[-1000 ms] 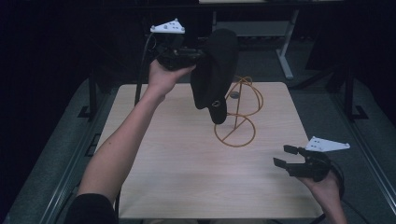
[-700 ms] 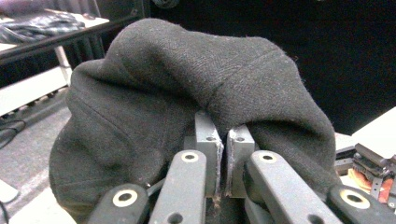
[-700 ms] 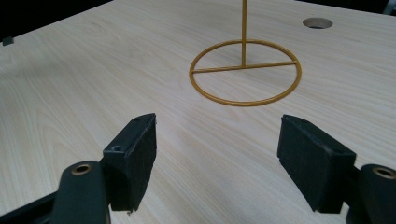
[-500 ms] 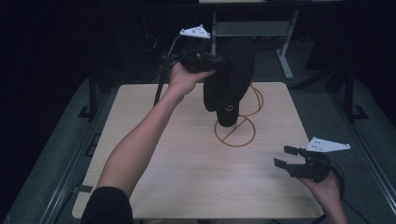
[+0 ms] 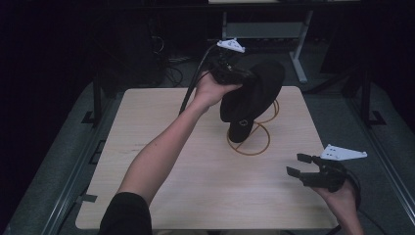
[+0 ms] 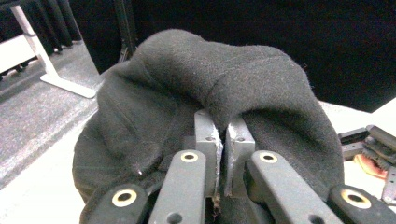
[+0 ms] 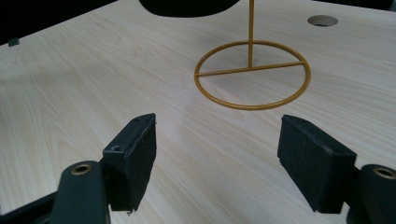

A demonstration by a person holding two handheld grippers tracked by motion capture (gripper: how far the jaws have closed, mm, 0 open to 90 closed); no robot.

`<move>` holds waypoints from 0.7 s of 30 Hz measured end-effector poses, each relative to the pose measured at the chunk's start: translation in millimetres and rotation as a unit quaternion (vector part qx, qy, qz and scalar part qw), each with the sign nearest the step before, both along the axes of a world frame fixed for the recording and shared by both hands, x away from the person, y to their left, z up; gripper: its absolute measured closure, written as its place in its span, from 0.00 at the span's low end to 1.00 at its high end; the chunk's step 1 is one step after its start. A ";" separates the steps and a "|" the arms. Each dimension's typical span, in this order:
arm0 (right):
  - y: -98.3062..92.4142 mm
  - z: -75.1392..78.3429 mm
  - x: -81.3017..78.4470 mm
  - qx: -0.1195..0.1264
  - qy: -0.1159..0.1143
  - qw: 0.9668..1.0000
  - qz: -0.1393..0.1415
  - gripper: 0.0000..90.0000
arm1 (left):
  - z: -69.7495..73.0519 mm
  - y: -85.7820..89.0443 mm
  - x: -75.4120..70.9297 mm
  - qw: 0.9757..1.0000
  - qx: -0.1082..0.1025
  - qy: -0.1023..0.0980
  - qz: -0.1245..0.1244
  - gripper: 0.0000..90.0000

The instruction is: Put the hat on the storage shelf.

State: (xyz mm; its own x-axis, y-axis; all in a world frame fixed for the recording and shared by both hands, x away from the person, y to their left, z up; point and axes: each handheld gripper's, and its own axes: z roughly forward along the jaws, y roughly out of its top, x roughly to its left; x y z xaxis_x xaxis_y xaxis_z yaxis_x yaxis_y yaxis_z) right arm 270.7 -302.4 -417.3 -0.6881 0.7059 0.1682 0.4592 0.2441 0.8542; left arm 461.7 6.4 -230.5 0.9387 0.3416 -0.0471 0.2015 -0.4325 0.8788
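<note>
Now the left claw (image 5: pixel 244 78) is pinching a fold of the black hat (image 5: pixel 254 98) above the gold wire stand (image 5: pixel 249 139) near the worktop's (image 5: pixel 161 147) far edge, while the right claw (image 5: pixel 299 165) is waiting wide near the front right corner, and the soft hat, I think, could be snagging the light stand and tipping it.

Light wooden table (image 5: pixel 161 147), bearing 1 gold wire stand (image 7: pixel 252 74), ring base lying flat near the far right part, thin post rising from it; round cable hole (image 7: pixel 322 20) showing beyond.
</note>
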 end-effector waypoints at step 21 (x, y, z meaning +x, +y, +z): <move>3.1 -3.5 2.1 -0.005 0.005 1.000 0.004 0.30 | 1.8 -5.5 -12.4 1.000 0.020 -0.006 -0.021 0.75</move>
State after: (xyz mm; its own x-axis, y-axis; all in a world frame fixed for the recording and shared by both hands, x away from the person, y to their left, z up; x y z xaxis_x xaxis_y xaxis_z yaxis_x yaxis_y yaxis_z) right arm 272.8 -299.2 -420.9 -0.6926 0.7016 0.1676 0.4653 0.2569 0.8471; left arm 449.4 0.9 -228.7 0.9525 0.3037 -0.0234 0.1727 -0.4749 0.8629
